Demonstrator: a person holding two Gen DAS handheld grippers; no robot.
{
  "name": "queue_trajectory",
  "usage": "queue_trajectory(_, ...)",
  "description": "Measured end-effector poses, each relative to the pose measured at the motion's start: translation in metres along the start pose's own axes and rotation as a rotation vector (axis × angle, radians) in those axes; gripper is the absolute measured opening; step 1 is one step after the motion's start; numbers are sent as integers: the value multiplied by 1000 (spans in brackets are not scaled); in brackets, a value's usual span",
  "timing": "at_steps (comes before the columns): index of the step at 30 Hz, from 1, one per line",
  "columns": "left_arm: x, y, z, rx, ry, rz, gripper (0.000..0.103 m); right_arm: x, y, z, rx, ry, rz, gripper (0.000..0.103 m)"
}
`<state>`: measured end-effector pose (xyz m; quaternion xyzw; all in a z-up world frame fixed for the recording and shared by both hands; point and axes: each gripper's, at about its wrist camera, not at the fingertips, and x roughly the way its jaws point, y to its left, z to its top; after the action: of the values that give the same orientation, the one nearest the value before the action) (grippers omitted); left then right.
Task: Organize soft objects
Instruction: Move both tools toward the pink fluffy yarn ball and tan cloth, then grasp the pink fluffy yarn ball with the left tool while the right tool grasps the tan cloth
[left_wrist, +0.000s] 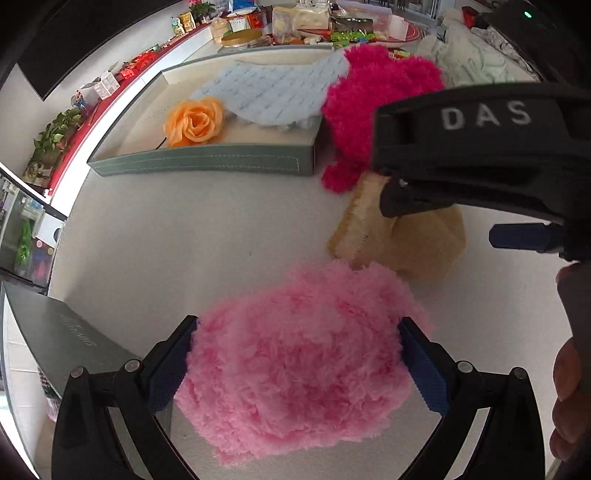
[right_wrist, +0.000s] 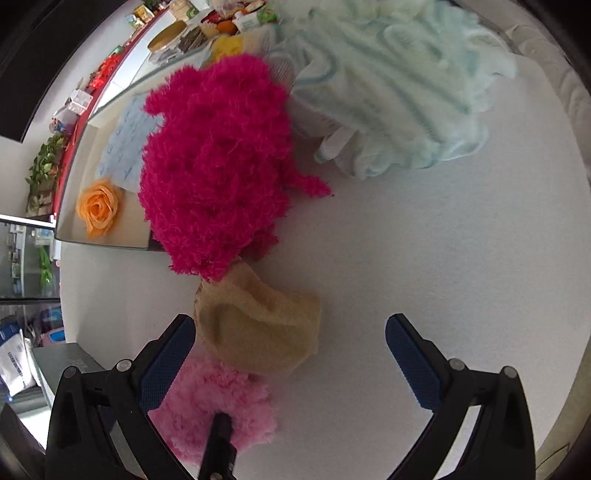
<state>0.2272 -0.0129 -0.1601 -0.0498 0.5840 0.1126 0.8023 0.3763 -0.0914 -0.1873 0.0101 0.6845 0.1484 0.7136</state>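
Note:
My left gripper (left_wrist: 297, 354) is open with both blue pads around a light pink fluffy ball (left_wrist: 295, 362) on the white table; the ball also shows in the right wrist view (right_wrist: 218, 402). A tan cloth (left_wrist: 410, 240) lies beyond it, also seen in the right wrist view (right_wrist: 258, 328). A magenta fluffy ball (left_wrist: 373, 110) sits by the green tray (left_wrist: 207, 162), which holds an orange fabric rose (left_wrist: 195, 122) and a light blue cloth (left_wrist: 273, 92). My right gripper (right_wrist: 291, 347) is open and empty over the tan cloth; its body shows in the left wrist view (left_wrist: 480, 155).
A pale mint fluffy towel (right_wrist: 391, 81) lies at the back right. A dark green box lid (left_wrist: 62, 339) sits at the left edge. Cluttered packages and tins (left_wrist: 295, 22) line the back, with plants (left_wrist: 55, 136) along a red ledge.

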Motion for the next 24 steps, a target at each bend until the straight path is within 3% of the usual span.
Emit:
queue_trajectory(4, 13, -1, -4, -35, 23, -23, 103, 13, 24, 1, -158, 3, -120, 102)
queue_trajectory(5, 12, -1, -4, -43, 16, -32, 103, 13, 28, -1, -187, 6, -157, 97)
queue_trajectory(7, 15, 4, -3, -76, 24, -73, 103, 8, 31, -6, -228, -17, -164, 79)
queue_trajectory(9, 19, 7, -3, -82, 48, -87, 103, 3, 31, -12, -235, -5, -115, 31)
queue_trajectory(12, 16, 2, 0, -38, 80, -91, 101, -3, 17, -21, -170, 14, -70, 24)
queue_trajectory(16, 6, -2, -3, 5, 100, -125, 71, -22, -12, -49, -104, -1, -36, 24)
queue_trajectory(19, -5, -6, -13, 35, 127, -145, 60, -34, -32, -80, -80, 7, -54, 24)
queue_trajectory(24, -37, -18, -52, 101, 159, -210, 59, -54, -55, -137, -26, 29, -63, 25)
